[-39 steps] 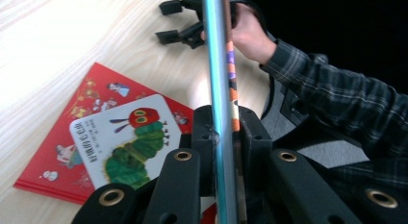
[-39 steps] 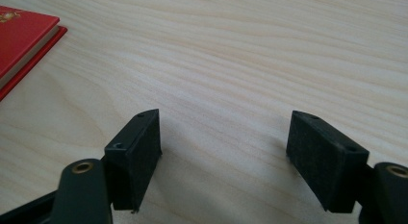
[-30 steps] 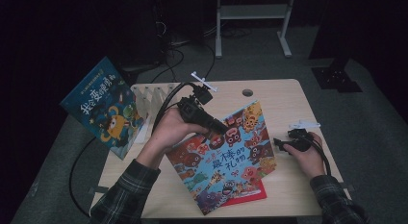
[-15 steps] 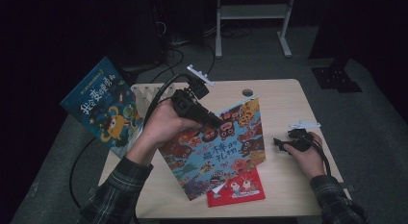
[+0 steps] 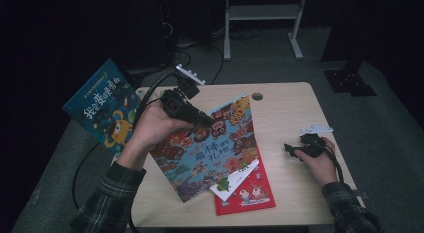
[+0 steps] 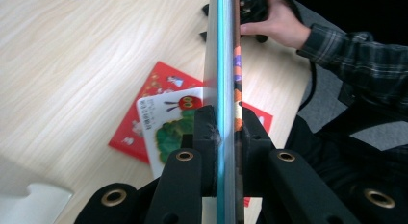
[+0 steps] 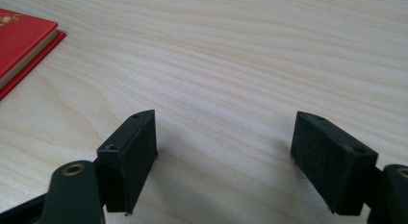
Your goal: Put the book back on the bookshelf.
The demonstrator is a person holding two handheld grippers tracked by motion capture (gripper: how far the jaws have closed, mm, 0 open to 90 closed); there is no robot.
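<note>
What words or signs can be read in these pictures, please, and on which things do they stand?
"我会变颜色": blue book standing at the table's left edge; a smaller line above it is blurred.
"最棒的礼物": monster-covered book clamped in the left gripper.
Red book and caterpillar book: print too small to read.

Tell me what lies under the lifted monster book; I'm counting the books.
Under the monster book, a white caterpillar book lies on a red book on the table. Anything beneath their covered parts is hidden.
</note>
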